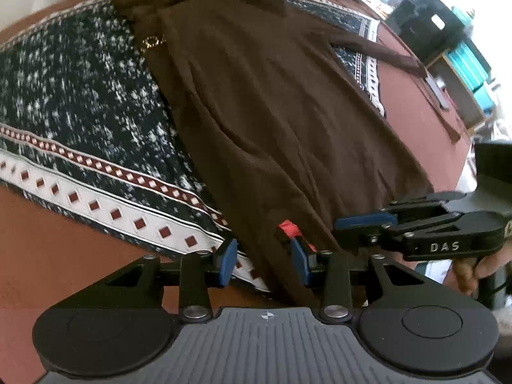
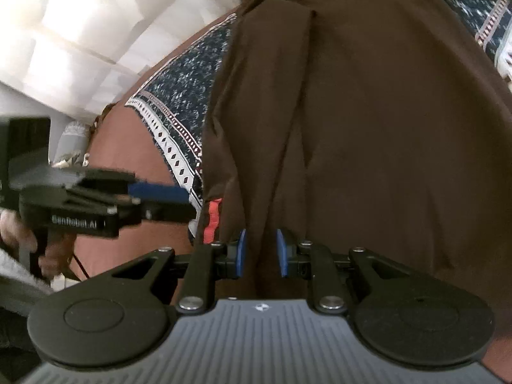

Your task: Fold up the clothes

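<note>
The brown garment [image 1: 272, 102] lies spread lengthwise over a dark patterned cloth [image 1: 73, 96] with a white diamond border, which in turn covers a reddish-brown surface [image 1: 48, 256]; its near hem reaches the border's edge, and a thin brown strap [image 1: 384, 52] trails off to the far side. A shelf with teal boxes [image 1: 470, 64] stands well beyond. At the hem, a small red tag [image 1: 289, 228] peeks from under the fabric. The left gripper [image 1: 264, 264] sits at that hem with its jaws about half spread; the blue pads straddle the cloth edge without pressing on it, so it holds nothing. The right gripper [image 2: 260, 252] is just beside it along the same hem, jaws narrower, a ridge of brown fabric between the pads, though they seem not quite to pinch it; I would call that grip unproven. The step in hand looks like taking both hem corners for a fold toward the collar. To do it well, each claw should bite only the top garment, not the patterned cloth beneath, close fully before lifting, and keep the two grips level so the hem travels straight.
</note>
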A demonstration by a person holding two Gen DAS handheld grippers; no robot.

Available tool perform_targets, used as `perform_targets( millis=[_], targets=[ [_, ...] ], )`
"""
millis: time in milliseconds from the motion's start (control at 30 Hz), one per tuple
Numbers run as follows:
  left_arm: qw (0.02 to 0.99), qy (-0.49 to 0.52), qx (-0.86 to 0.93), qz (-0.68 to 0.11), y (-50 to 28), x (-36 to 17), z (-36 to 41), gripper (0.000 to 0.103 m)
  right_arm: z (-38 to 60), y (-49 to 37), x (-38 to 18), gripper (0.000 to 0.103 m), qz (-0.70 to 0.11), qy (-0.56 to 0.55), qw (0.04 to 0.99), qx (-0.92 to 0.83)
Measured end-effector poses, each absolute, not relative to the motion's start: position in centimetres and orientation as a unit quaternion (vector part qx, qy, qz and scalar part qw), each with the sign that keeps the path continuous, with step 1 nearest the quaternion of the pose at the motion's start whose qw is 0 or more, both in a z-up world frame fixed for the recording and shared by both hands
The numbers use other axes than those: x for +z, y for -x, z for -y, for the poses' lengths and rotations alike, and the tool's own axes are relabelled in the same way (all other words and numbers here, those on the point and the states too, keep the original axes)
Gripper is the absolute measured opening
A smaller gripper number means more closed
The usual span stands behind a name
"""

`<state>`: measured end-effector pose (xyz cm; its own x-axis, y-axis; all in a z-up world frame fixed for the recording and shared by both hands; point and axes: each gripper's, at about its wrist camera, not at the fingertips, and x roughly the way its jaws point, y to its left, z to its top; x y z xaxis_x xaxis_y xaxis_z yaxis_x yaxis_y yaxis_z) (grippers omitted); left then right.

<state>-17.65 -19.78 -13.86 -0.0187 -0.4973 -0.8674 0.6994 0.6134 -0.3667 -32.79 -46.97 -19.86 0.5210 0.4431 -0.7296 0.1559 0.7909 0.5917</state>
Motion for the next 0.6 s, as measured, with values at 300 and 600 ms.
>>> perform_targets(
  millis=[300, 600],
  targets=[
    [0.671, -0.109, -0.454, -0.576, 20.0, -14.1, 20.3, 0.058, 46.3, 32.3, -19.9, 0.021, -0.478, -0.31, 0.817, 0.086],
    [0.665, -0.109, -0.454, -0.583, 20.4, -14.4, 20.7, 0.003, 47.3, 33.7, -17.0, 0.0, -0.462, -0.329, 0.819, 0.089]
  ],
)
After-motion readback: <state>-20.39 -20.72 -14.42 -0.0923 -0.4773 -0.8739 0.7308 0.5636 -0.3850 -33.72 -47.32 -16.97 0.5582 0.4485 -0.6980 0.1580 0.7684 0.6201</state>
